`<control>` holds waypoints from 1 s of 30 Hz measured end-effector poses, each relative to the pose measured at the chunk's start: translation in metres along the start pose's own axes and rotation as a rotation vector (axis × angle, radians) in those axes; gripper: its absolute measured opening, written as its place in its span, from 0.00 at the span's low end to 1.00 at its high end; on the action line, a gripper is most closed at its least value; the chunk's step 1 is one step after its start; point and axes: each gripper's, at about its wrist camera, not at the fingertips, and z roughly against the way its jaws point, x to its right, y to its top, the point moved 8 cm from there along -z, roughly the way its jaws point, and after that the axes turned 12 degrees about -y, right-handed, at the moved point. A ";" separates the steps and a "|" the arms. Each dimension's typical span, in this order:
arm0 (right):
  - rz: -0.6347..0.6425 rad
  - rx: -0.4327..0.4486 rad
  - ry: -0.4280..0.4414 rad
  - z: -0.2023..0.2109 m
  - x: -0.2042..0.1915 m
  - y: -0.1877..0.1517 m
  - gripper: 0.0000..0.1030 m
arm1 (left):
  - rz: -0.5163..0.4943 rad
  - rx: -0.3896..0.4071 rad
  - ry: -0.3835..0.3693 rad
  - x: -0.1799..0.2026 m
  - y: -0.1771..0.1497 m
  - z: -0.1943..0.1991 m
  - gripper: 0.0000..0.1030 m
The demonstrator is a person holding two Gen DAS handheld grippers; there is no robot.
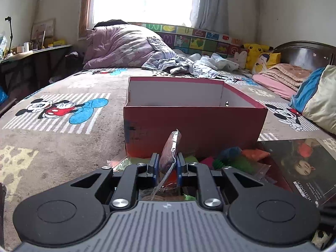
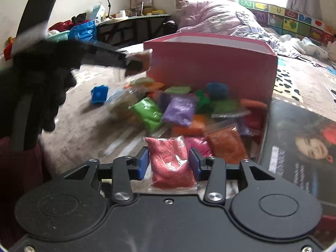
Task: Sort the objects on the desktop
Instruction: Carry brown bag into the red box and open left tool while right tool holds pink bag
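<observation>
My left gripper (image 1: 167, 164) is shut on a small clear bag of brownish-purple clay (image 1: 170, 150), held edge-on just in front of the red cardboard box (image 1: 195, 126). In the right wrist view that gripper (image 2: 136, 63) is blurred beside the box's (image 2: 210, 67) left corner. My right gripper (image 2: 169, 163) has its pads on both sides of a pink clay bag (image 2: 170, 161), low over the bed. A heap of coloured clay bags (image 2: 180, 109) lies before the box; part of the heap shows in the left wrist view (image 1: 231, 157).
A blue plastic mould (image 2: 99, 94) lies left of the heap. A glossy magazine (image 2: 300, 147) lies to the right, and also shows in the left wrist view (image 1: 302, 168). The Mickey-print bedspread (image 1: 63, 109) carries a quilt (image 1: 126, 46), clothes and pillows beyond the box.
</observation>
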 end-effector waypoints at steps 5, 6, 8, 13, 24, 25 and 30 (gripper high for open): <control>0.032 0.007 0.026 -0.001 -0.013 -0.014 0.40 | 0.034 -0.006 0.002 0.000 0.011 -0.002 0.15; 0.048 0.013 0.024 -0.002 -0.016 -0.016 0.40 | 0.042 -0.006 0.005 0.000 0.016 -0.002 0.15; 0.073 0.020 0.024 -0.003 -0.020 -0.020 0.40 | 0.045 0.000 0.006 0.002 0.026 -0.004 0.15; 0.099 0.036 0.037 -0.005 -0.025 -0.021 0.40 | 0.008 0.018 0.020 0.010 0.060 -0.009 0.15; 0.082 0.048 0.079 -0.008 -0.032 -0.018 0.40 | 0.040 -0.059 0.027 0.007 0.102 -0.071 0.15; 0.079 0.048 0.082 -0.008 -0.032 -0.018 0.40 | 0.039 -0.073 0.030 0.007 0.103 -0.078 0.15; 0.058 0.039 0.092 -0.013 -0.030 -0.016 0.40 | 0.065 -0.146 0.038 0.003 0.103 -0.110 0.15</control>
